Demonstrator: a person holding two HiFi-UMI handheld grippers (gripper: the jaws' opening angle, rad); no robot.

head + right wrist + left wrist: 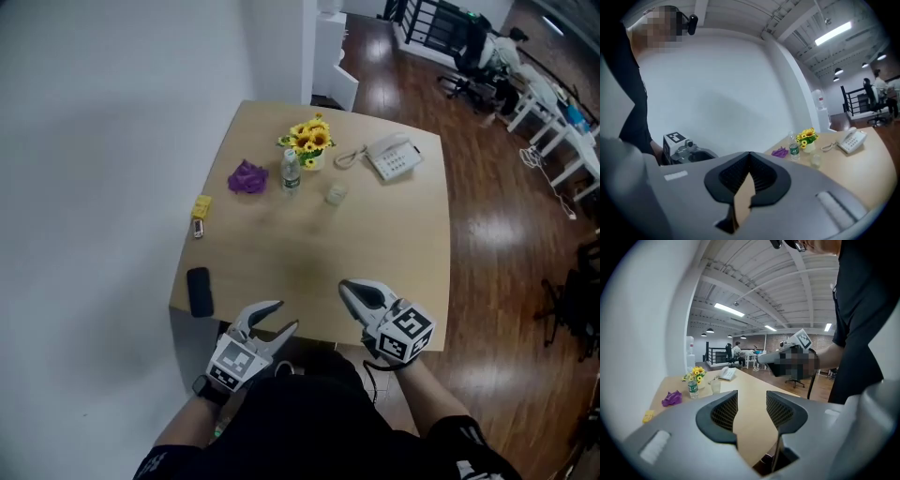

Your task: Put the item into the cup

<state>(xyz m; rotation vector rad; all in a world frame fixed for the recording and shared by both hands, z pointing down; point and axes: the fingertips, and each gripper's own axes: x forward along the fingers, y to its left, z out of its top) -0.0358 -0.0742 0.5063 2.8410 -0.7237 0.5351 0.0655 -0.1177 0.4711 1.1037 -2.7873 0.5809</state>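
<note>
Well, nothing is held at this point. Far to the left of the left gripper's fingers a black slab (199, 292) lies at the table (375, 244) edge. Well ahead of them sit a small yellow item (201, 206) and a purple crumpled thing (247, 177). Either could be the item, and I can't tell which.

The left gripper (286, 317) hovers at the near edge, fingers spread with only air between them. Far ahead of its tips stand a bottle (291, 173) and a pot of sunflowers (310, 141). The clear cup (336, 193) is upright just beside them and well apart from both grippers. The right gripper (345, 287) has its fingers pressed together on nothing.

To my eye the trouble lies in that crowding. The cup looks light, so a broad gripper lowering something in could nudge it over or clip the bottle. If the purple thing is soft, it might drape over the rim rather than drop inside. The right fingers would also need parting before any grab.
</note>
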